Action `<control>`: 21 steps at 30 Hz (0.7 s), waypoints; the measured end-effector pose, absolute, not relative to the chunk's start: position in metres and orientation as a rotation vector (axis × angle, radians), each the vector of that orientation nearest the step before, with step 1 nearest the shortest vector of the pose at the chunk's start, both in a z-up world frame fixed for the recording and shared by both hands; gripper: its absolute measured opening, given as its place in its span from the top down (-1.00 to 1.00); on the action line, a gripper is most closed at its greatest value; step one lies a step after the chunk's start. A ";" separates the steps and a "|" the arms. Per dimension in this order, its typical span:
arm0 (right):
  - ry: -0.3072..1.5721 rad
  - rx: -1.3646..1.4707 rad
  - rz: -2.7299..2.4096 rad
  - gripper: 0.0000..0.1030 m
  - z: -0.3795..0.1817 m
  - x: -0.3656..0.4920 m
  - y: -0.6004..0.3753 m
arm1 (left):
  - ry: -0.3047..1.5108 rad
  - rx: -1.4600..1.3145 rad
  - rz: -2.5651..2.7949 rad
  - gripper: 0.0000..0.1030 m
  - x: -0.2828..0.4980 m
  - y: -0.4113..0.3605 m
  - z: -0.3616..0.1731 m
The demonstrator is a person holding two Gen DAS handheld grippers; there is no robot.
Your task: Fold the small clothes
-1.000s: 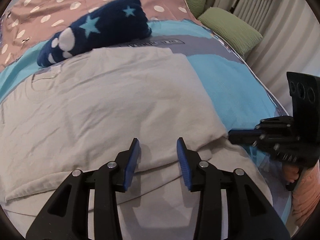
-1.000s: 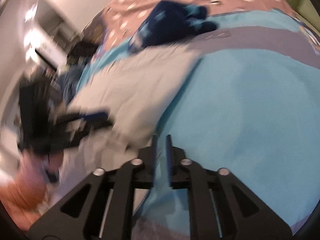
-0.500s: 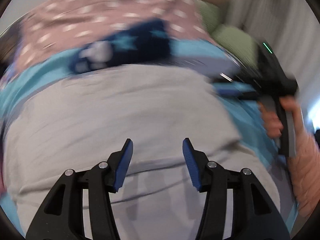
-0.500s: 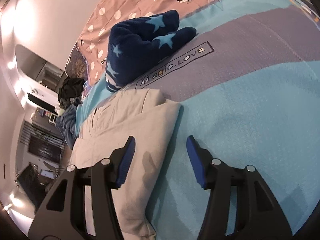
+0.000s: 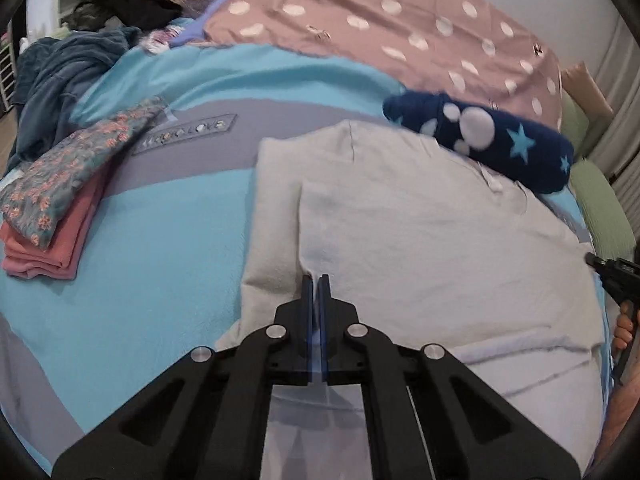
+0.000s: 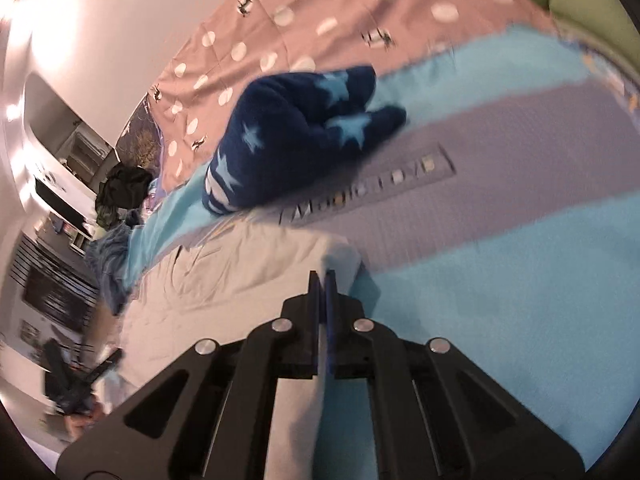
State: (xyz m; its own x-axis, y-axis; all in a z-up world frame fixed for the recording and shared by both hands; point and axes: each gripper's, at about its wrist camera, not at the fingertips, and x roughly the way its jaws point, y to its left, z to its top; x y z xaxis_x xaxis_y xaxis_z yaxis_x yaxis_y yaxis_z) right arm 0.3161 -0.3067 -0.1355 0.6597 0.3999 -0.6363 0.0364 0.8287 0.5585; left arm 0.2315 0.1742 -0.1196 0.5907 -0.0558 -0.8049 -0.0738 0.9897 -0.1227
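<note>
Left wrist view: bed (image 5: 152, 264) with a blue-and-grey cover fills the frame, a pale grey garment (image 5: 420, 232) lying across its centre toward 3 o'clock and a folded pile (image 5: 56, 200) at 9 o'clock. Left gripper (image 5: 315, 280) fingers are pressed together, pinching the garment's folded edge. Right gripper (image 6: 323, 278) fingers likewise pinch its corner, a navy star-patterned bundle (image 6: 296, 148) at 12 o'clock.

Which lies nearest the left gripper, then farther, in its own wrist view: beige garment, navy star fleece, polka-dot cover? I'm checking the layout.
1. beige garment: pinched in the left gripper.
2. navy star fleece: beyond it, upper right.
3. polka-dot cover: farthest, at the top.
</note>
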 end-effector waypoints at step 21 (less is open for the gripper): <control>0.983 0.281 0.198 0.82 -0.150 0.173 -0.234 | 0.880 0.136 0.083 0.09 0.187 0.147 -0.125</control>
